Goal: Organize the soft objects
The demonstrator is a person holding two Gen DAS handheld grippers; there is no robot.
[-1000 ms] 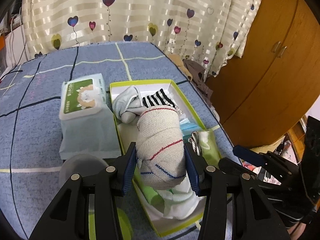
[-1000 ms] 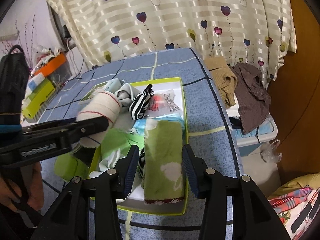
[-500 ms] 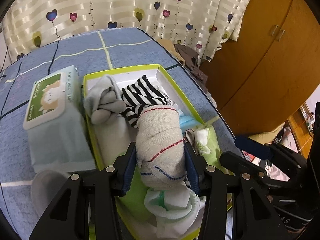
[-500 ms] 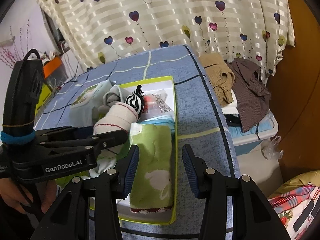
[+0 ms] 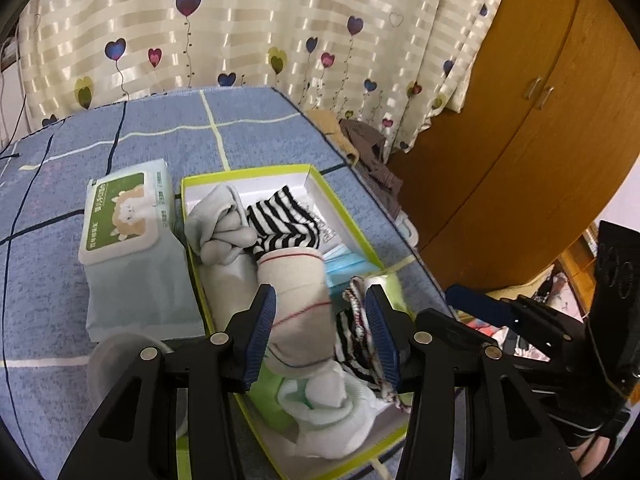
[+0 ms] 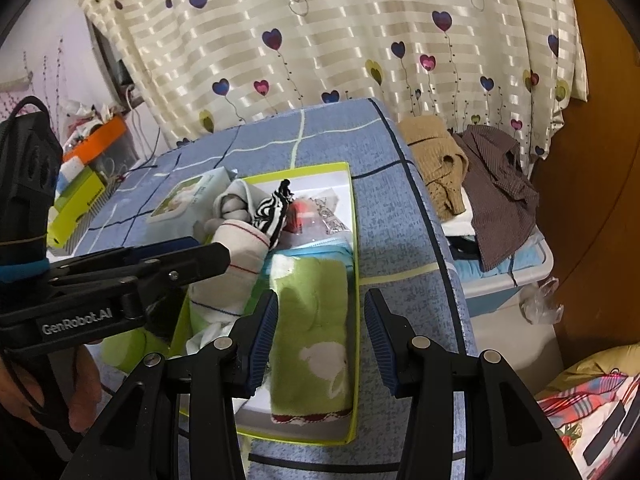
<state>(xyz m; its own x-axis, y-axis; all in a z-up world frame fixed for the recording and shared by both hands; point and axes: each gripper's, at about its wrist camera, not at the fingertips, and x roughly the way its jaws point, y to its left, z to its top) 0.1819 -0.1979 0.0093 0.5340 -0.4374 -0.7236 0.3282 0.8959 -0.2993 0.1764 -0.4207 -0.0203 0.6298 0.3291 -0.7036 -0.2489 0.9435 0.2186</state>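
Note:
A green-rimmed white box [image 5: 344,204] lies on the blue bed. It holds a grey sock bundle [image 5: 220,224], a black-and-white striped sock [image 5: 284,220], a white-green sock [image 5: 332,408] and a green towel [image 6: 316,320]. A beige rolled sock with red and blue lines [image 5: 296,300] lies in the box between the jaws of my left gripper [image 5: 320,336], which stands open around it, the right jaw apart from it. My right gripper [image 6: 320,340] is open and empty above the green towel. The beige sock also shows in the right wrist view [image 6: 232,264].
A wet-wipes pack [image 5: 128,240] lies left of the box. A translucent lid [image 5: 120,364] sits near my left gripper. Clothes [image 6: 472,168] are piled on a bin beside the bed. A wooden wardrobe [image 5: 520,140] stands at the right. Curtains hang behind.
My left gripper has opened and let go of the beige rolled sock, which now rests in the box. The right gripper has stayed open over the green towel.

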